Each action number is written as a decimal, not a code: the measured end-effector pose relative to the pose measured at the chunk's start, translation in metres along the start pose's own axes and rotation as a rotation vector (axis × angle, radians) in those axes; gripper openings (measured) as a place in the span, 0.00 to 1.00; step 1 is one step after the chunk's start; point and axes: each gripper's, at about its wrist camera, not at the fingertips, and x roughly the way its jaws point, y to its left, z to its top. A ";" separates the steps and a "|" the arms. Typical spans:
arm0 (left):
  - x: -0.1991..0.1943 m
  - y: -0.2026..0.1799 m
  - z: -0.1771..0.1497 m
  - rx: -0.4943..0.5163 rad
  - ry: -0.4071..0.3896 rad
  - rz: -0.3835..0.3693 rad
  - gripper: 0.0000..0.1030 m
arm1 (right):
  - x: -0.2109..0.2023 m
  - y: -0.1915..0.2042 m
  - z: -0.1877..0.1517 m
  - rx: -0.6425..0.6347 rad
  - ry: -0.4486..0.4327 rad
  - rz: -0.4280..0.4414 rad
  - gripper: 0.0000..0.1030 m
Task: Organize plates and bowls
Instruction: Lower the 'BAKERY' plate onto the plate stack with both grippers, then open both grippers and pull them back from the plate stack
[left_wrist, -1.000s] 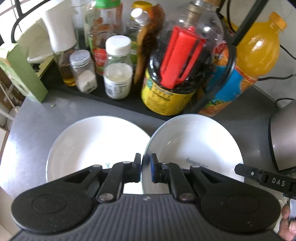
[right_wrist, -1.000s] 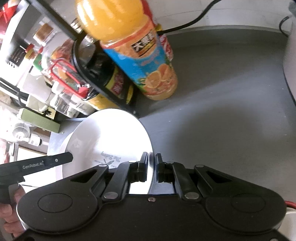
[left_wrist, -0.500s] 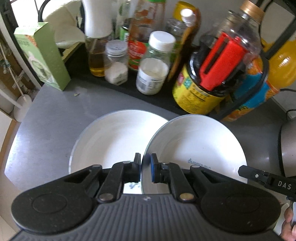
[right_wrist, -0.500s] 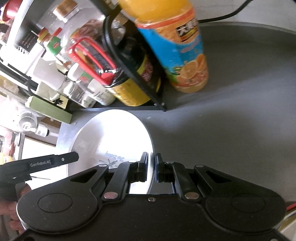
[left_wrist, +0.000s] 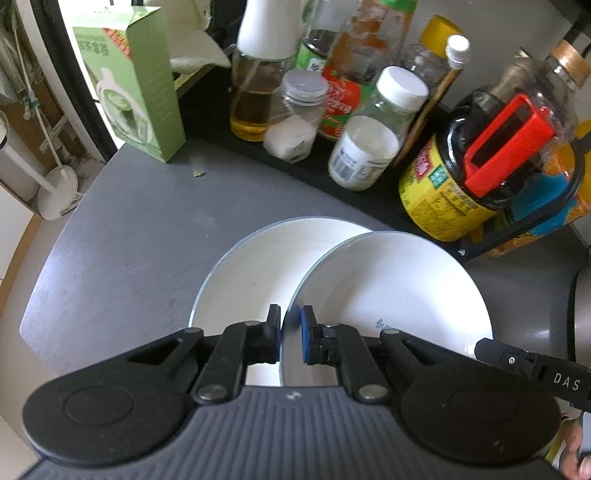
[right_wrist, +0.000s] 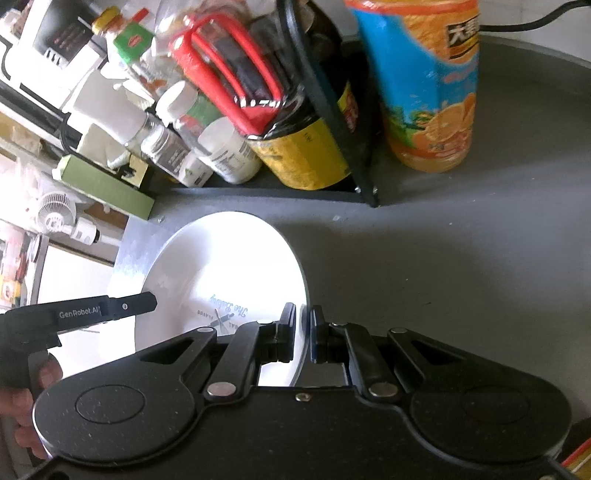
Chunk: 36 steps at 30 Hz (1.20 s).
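Two white plates show in the left wrist view. One plate (left_wrist: 255, 269) lies flat on the grey table (left_wrist: 122, 251). The other, a printed plate (left_wrist: 391, 291), hangs tilted just above it and overlaps its right side. My left gripper (left_wrist: 290, 338) is shut on the near-left rim of this raised plate. A finger (left_wrist: 517, 360) of my right gripper reaches its right rim. In the right wrist view the same printed plate (right_wrist: 221, 273) is bright white, and my right gripper (right_wrist: 303, 332) is shut on its right edge. A finger (right_wrist: 110, 308) of the left gripper comes in from the left.
A black rack (left_wrist: 369, 184) behind the plates holds several jars and bottles, among them a soy jug with a red handle (left_wrist: 509, 147). An orange juice bottle (right_wrist: 424, 92) stands right of it. A green box (left_wrist: 136, 81) stands back left, a metal appliance (left_wrist: 581, 314) at the right. The table edge (left_wrist: 33, 306) runs on the left.
Both grippers have carried the printed plate leftward along the table. It now overlaps more of the lying plate. The rack and bottles have slid right in both views.
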 end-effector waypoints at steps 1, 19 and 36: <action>0.001 0.003 0.000 -0.004 0.002 0.001 0.08 | 0.002 0.002 0.000 -0.005 0.006 -0.005 0.08; 0.023 0.026 -0.001 -0.020 0.034 0.030 0.09 | 0.033 0.032 0.000 -0.120 0.044 -0.077 0.08; 0.026 0.021 0.000 0.060 0.006 0.095 0.09 | 0.031 0.036 -0.007 -0.147 0.021 -0.086 0.11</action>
